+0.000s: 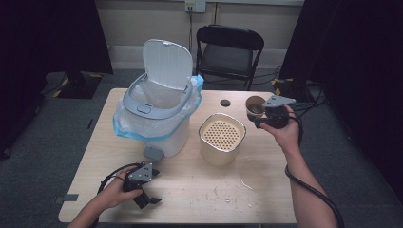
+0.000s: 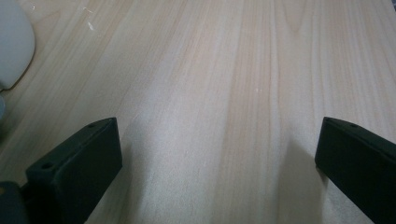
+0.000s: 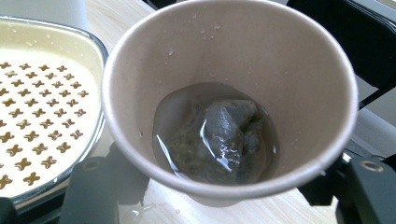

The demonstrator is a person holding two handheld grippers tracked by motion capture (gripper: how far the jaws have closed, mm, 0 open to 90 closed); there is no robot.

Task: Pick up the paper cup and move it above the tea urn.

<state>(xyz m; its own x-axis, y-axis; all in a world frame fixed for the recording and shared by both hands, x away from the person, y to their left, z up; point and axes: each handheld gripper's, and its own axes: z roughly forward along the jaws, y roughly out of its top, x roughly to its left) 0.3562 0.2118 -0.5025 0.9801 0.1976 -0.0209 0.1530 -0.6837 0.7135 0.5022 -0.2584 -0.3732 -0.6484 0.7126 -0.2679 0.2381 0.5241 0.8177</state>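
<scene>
Right gripper (image 1: pixel 259 118) clamped on cup (image 3: pixel 229 98), just right of strainer (image 1: pixel 222 135); 1 teabag (image 3: pixel 219 135) in liquid inside; best tipped slowly over strainer, keeping rim low to avoid splashing; left gripper (image 1: pixel 151 199) agape, empty, front-left of strainer.

The right gripper (image 3: pixel 219 186) holds a brown paper cup (image 3: pixel 299 93) between its two black jaws. A wet tea bag (image 3: pixel 219 135) sits in a little liquid at the bottom. A cream strainer with small holes (image 3: pixel 42 121) stands beside the cup.
</scene>
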